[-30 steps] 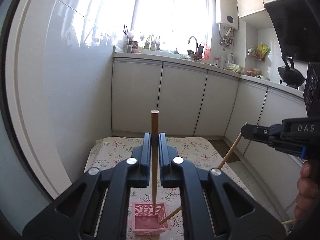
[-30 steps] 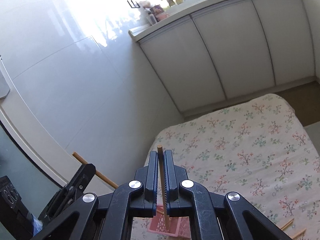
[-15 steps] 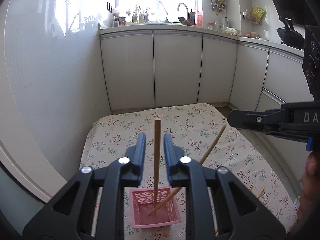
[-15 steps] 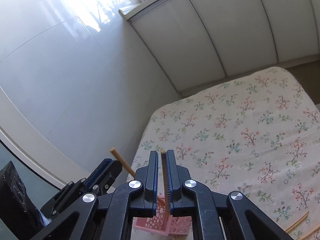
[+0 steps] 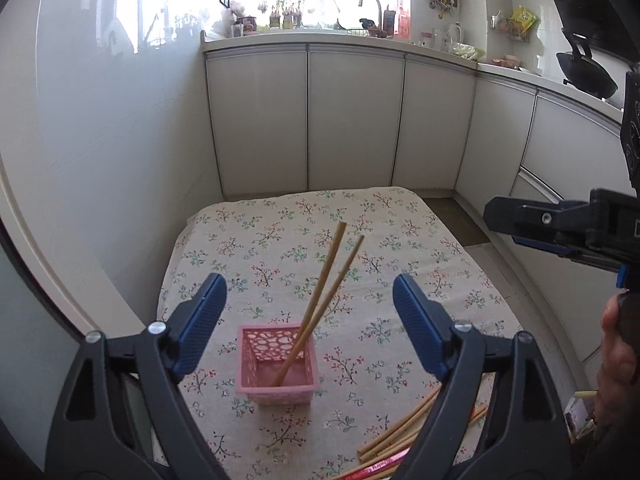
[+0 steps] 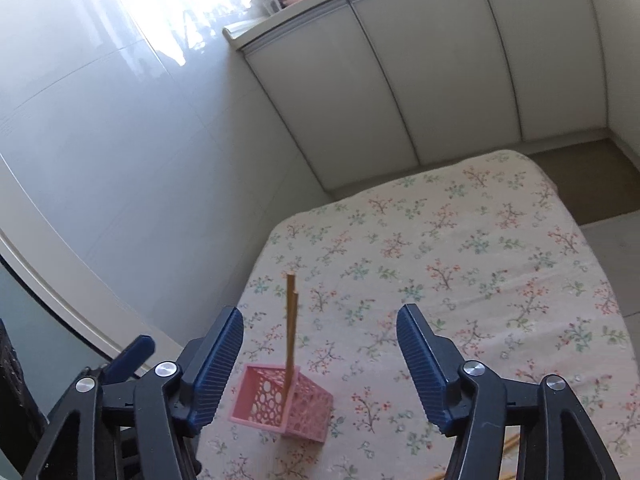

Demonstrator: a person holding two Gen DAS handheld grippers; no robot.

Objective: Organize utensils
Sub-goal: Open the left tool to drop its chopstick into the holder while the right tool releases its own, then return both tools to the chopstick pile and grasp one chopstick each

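- With two chopsticks (image 5: 320,312) leaning in the pink basket (image 5: 278,364), left tongs (image 5: 306,300) and right tongs (image 6: 320,344) both gape apart, empty.
- Next, I'd pinch a loose chopstick (image 5: 400,434) mid-shaft from the table (image 5: 400,240).

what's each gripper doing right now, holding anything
Left gripper: open, holding nothing; both chopsticks stand in the pink basket.
Right gripper: open, holding nothing.

Wooden chopsticks (image 5: 320,300), perforated pink plastic basket (image 5: 280,388), floral cloth tablecloth (image 5: 400,240)
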